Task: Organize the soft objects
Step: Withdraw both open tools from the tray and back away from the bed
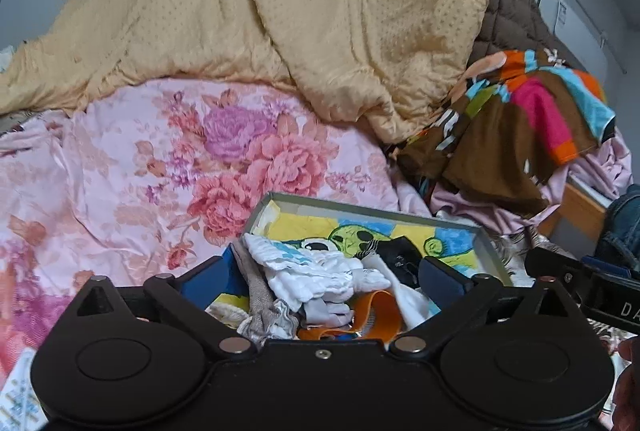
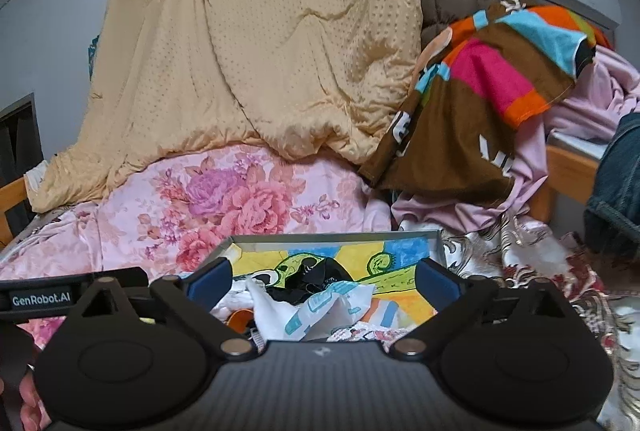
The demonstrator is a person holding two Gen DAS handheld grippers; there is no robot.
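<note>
Left wrist view, tool: the left gripper stands wide with nothing pinched; its blue pads flank the pile without pressing it.
Left wrist view, task things: small soft clothes are heaped in the grey box at 6 o'clock on the floral sheet.
Right wrist view, tool: the right gripper is spread wide and empty.
Right wrist view, task things: a white printed cloth lies on the heap, with black fabric behind.
Risk: loose items may spill over the low rim if jaws snag them.
Hidden: the box's near edge and the heap's lower layers sit behind both grippers; the yellow quilt at 12 o'clock covers whatever lies behind it.
</note>
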